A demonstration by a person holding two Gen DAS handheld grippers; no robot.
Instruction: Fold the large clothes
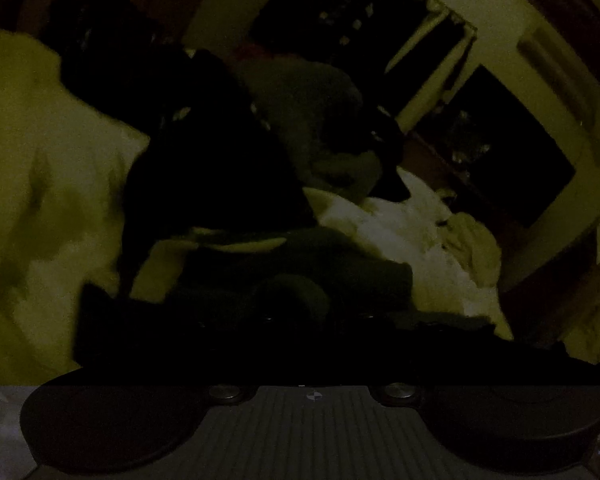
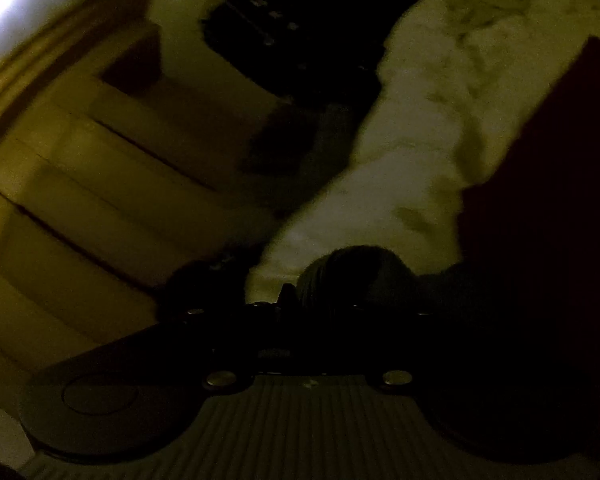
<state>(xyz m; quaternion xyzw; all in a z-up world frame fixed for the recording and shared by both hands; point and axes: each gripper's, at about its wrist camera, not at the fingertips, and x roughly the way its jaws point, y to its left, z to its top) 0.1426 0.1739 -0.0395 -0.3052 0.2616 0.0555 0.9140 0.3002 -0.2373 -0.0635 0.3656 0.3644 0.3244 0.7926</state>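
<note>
Dark garment (image 1: 284, 276) | bunched just ahead of left gripper (image 1: 300, 328), right gripper (image 2: 320, 304) | jaw states: cannot tell, too dark

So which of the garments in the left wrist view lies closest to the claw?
The dark green garment, bunched right ahead of the left claw. The grey one and the cream one lie farther back on the white bedding.
</note>
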